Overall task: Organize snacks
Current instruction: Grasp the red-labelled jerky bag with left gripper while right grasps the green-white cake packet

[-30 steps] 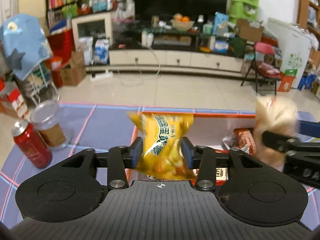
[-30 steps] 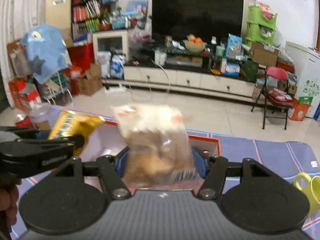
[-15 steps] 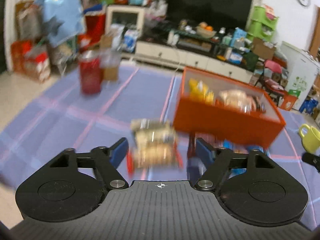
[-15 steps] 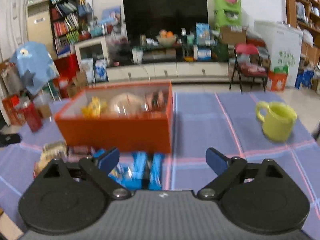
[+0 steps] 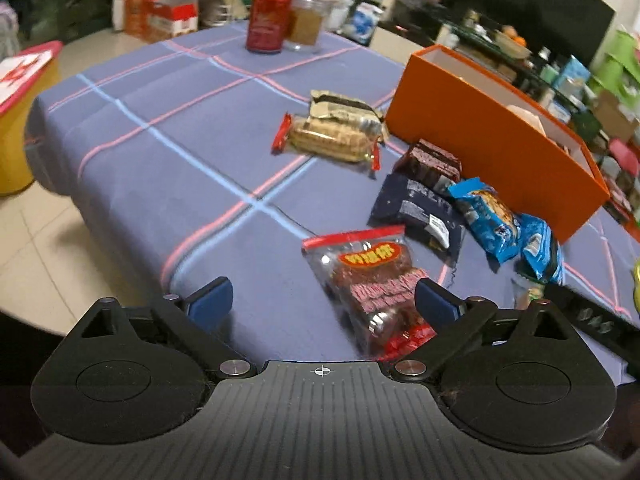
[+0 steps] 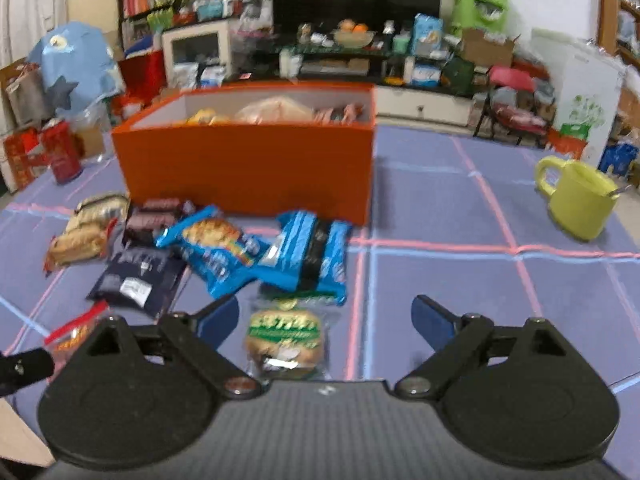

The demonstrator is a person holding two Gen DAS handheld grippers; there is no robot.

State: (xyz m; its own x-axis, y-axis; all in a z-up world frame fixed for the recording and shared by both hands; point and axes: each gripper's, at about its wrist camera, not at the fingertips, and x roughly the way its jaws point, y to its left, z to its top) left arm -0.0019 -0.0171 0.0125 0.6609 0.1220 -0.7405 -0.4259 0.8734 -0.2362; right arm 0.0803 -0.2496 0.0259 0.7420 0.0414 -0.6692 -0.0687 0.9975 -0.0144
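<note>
Left gripper (image 5: 322, 300) jaws had just been opening, empty, over red-sealed snack bag (image 5: 372, 276), lower centre. Right gripper (image 6: 326, 316) was apart above bun pack (image 6: 286, 340). Both probably light, crinkly, slippery; pinch mid-body.

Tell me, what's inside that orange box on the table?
Over the orange box rim, the right wrist view shows a yellow packet, a pale clear-wrapped bag and a reddish packet. The front wall hides whatever lies lower down.
</note>
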